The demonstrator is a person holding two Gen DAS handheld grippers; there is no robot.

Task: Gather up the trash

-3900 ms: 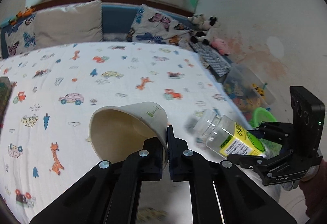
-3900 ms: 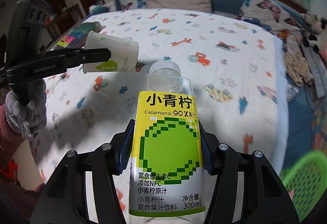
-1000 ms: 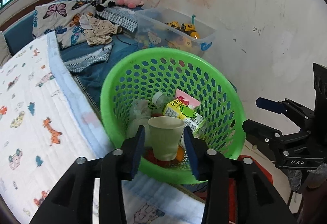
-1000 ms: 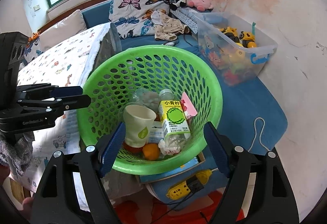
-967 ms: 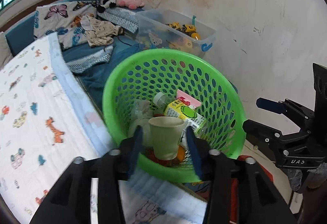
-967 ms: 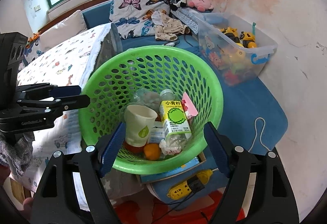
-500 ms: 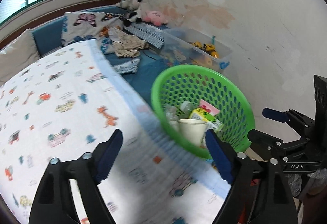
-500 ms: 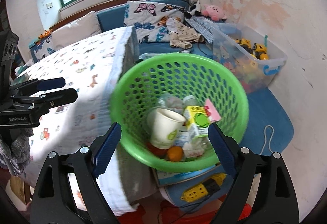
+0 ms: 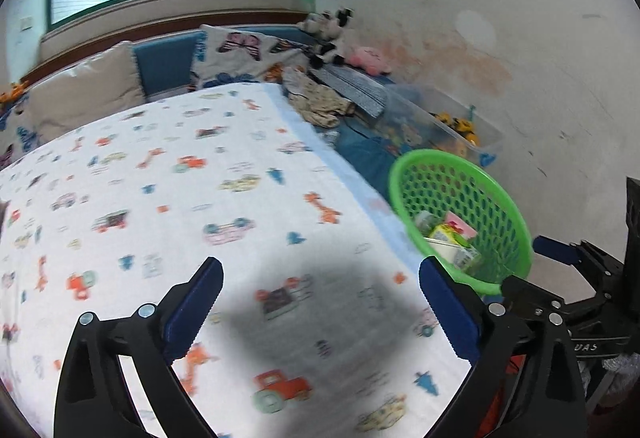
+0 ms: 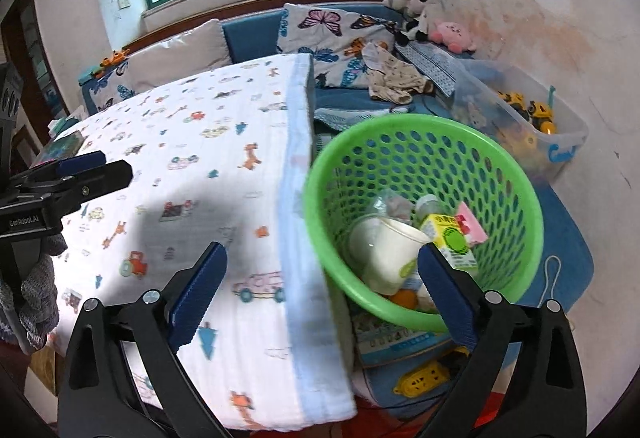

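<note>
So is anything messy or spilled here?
Nothing spilled. The paper cup and juice bottle lie tipped inside the green basket, where trash belongs. Crumpled clothes sit on the blue cushion behind.

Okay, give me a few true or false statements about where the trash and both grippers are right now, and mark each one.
1. The paper cup lies inside the green basket. True.
2. The right gripper grips the juice bottle. False: its jaws are open and empty; the bottle is in the basket.
3. The left gripper is open, holding nothing. True.
4. The basket stands on the bed sheet. False: it sits beside the bed, below the sheet's edge.
</note>
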